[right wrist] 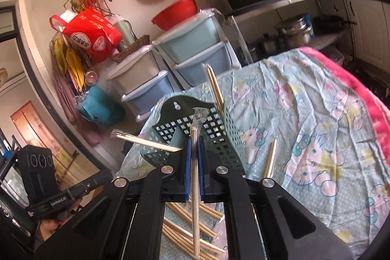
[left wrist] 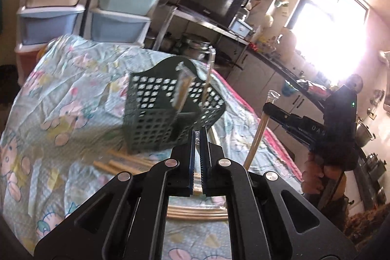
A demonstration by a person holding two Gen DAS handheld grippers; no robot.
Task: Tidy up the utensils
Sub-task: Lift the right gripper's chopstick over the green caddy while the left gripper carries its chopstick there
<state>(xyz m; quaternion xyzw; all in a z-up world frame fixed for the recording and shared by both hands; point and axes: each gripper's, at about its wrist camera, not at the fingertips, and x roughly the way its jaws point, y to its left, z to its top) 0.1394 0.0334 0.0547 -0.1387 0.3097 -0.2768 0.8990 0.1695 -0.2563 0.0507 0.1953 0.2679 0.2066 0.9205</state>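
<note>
In the left wrist view, your left gripper [left wrist: 200,135] rises from the bottom centre of the frame, its two blue-edged fingers drawn almost together on a clear-wrapped pair of chopsticks [left wrist: 197,138], of which only a thin sliver shows between the pads. Just above those fingertips, in the middle of the frame, the dark green perforated utensil basket [left wrist: 156,113] stands on the cartoon-print cloth [left wrist: 61,99], with two wrapped pairs already upright inside it. Loose chopsticks [left wrist: 121,163] lie on the cloth at the basket's foot, at lower left of centre, and more curve under the gripper's frame. At the right edge your right hand [left wrist: 324,174] grips the black handle of the other tool, which reaches in level from the right and clamps a wrapped pair [left wrist: 259,133] standing nearly upright, tilted a little to the right. In the right wrist view, the left tool's black body sits at the lower left, carrying its pair [right wrist: 148,141] almost level, pointing toward the basket. At centre your right gripper [right wrist: 194,145] points up the frame, its fingers narrowed on the wrapped pair [right wrist: 195,187], which runs straight between the pads, its crimped tip over the basket [right wrist: 219,135]. To the right of the basket one pair [right wrist: 271,158] lies on the cloth.
</note>
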